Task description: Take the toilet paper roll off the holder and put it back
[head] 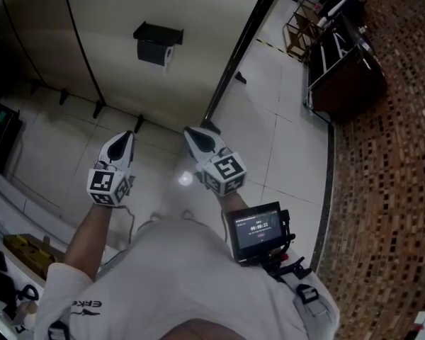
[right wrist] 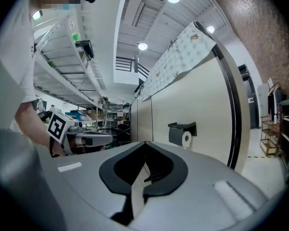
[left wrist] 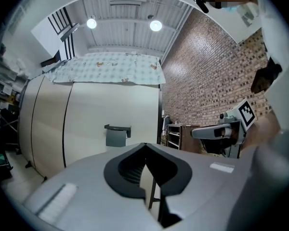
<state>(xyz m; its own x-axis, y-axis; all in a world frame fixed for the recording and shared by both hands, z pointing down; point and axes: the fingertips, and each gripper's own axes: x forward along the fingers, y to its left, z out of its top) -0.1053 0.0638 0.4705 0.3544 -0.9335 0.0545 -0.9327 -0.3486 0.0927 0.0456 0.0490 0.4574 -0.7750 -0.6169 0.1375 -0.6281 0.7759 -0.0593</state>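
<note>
Roll (head: pixel 168 54) sits in the black holder (head: pixel 158 40) on the cream wall (head: pixel 92 20), tucked under the holder's flat hood with its white end showing at the right side. The right gripper view gives the clearest look at it. That is how the task would leave it. It is also how it would hang before being lifted off, so this fits either the walk-up to the holder or the moment after the roll has gone back. Both tools are held out level in front of the person, well apart from the wall and side by side. The left hand-held gripper (head: pixel 127 134) has its jaws together with nothing between them, and so does the right hand-held gripper (head: pixel 191 132). Nothing is being carried or touched. As a judgement on handling, the hood closes off the top, so the roll looks reachable only from the front, from below or from its exposed end. The paper is soft, so a hard pinch would dent it or pull a loose sheet free instead of moving the whole roll. A squeeze across the body, square to the holder, should keep it from twisting on its bar.
</note>
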